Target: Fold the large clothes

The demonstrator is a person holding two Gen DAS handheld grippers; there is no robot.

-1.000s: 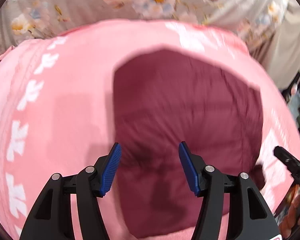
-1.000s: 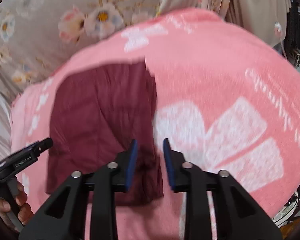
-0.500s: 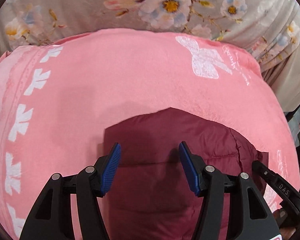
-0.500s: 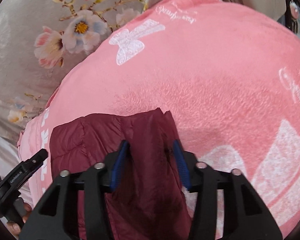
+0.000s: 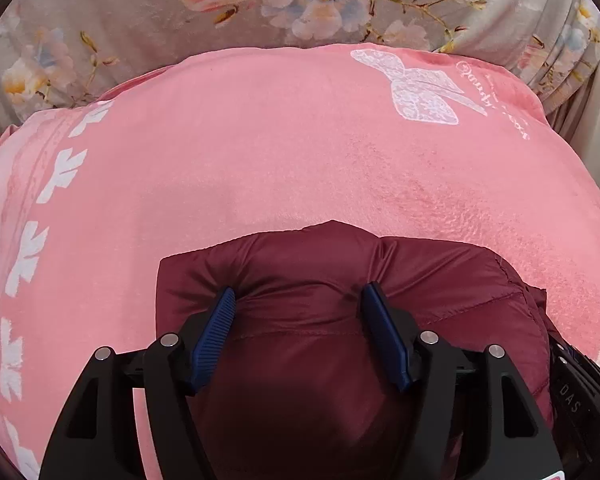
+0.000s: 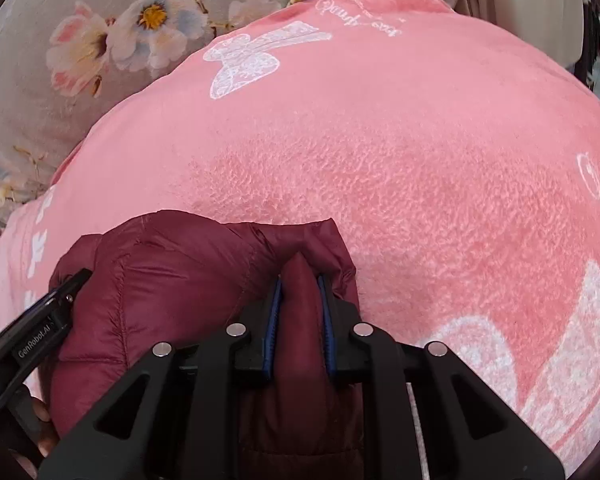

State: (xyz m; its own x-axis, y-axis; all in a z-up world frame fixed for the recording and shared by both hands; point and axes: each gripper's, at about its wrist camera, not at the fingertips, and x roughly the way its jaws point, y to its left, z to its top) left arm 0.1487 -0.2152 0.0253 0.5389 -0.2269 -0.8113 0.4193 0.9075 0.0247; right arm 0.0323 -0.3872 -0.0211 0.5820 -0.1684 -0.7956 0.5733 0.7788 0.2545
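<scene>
On the left, the left gripper (image 5: 298,300) presses into the near-left part of a folded maroon quilted puffer jacket (image 5: 320,272), its jaws spread wide with padded fabric bulging between them. The jacket lies on a pink fleece blanket (image 5: 260,152) with white bow prints, spread over a grey floral sheet (image 5: 140,20). To the right, the right gripper (image 6: 299,284) has its jaws clamped on a raised ridge at the jacket's (image 6: 172,264) right edge.
</scene>
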